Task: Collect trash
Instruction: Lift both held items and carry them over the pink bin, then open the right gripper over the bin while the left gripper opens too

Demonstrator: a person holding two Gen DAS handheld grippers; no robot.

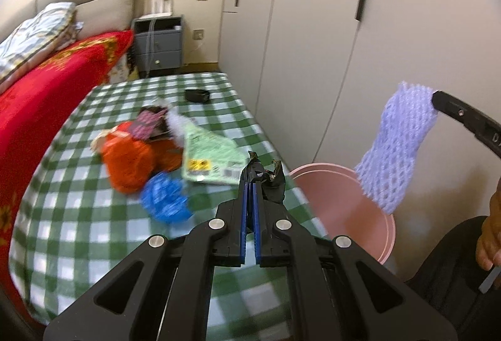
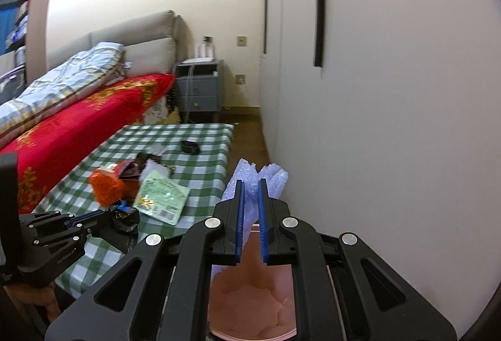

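My left tool (image 1: 249, 184) is pinched tight on a crumpled black wrapper (image 1: 266, 176), held above the edge of the checked surface (image 1: 78, 184). My right tool (image 2: 250, 194) has its jaws nearly together on a lilac foam net sleeve (image 2: 271, 176), which dangles over the pink bin (image 1: 369, 225) — the bin stands just beside the surface, against the wardrobe. Both pieces look feather-light: the wrapper is thin, crinkly and probably slick, so I'd grip a bunched fold; the foam net is soft and springy, best squeezed across its width. Left on the surface are an orange bag (image 1: 130, 159), a blue crumple (image 1: 166, 197) and a flat green packet (image 1: 213, 158), which I'd lift by a raised corner.
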